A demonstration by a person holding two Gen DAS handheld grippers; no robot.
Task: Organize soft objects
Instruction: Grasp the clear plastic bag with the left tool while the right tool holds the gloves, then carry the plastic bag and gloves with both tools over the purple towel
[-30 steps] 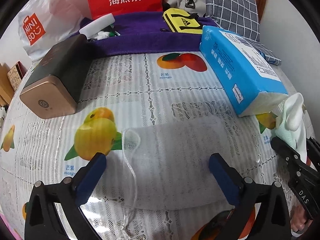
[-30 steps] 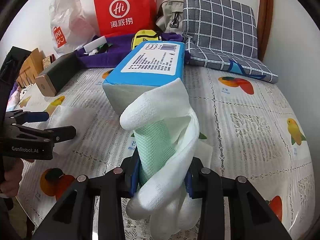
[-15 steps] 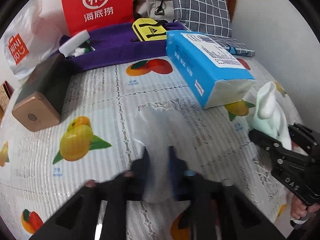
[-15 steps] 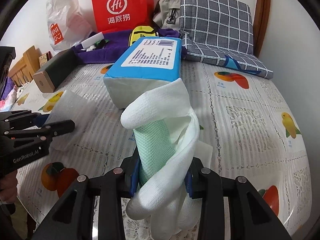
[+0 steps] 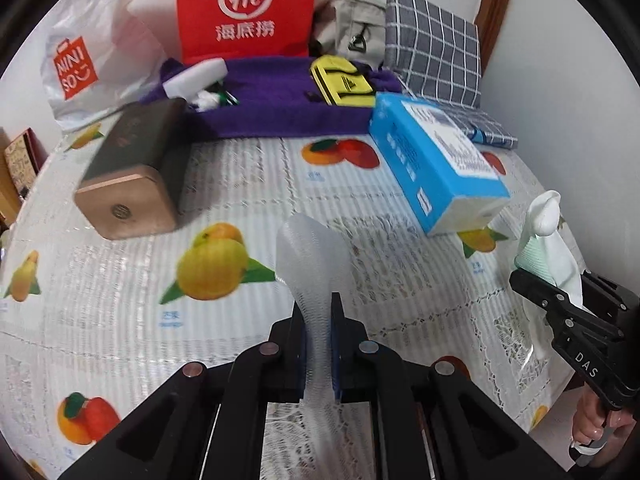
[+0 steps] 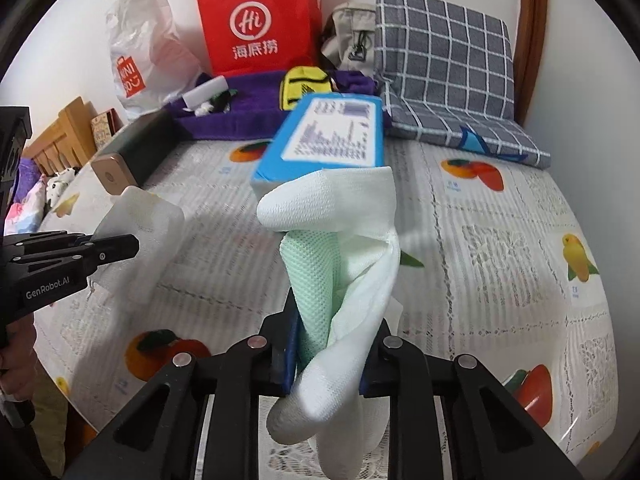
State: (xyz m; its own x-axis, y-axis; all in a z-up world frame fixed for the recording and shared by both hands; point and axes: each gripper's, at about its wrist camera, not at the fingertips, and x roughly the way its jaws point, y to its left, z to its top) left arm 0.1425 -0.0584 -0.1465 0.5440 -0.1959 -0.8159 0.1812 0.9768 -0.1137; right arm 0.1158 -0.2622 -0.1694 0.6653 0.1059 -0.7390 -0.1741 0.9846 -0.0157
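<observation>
Because the thin mesh pouch (image 5: pixel 312 256) is limp, I have the left gripper (image 5: pixel 319 320) clamped fully on its lower part, so the pouch stands up off the fruit-print cover (image 5: pixel 248 184), out in front of the blue tissue pack (image 5: pixel 436 164). My right gripper (image 6: pixel 330 344) is closing tighter on the bundled white sock (image 6: pixel 352 264), whose green mesh part (image 6: pixel 308 276) sits between the pads; it hangs just in front of the same tissue pack's near end. Holding both pieces clear of the cover, I judge, leaves me free to carry them somewhere together.
</observation>
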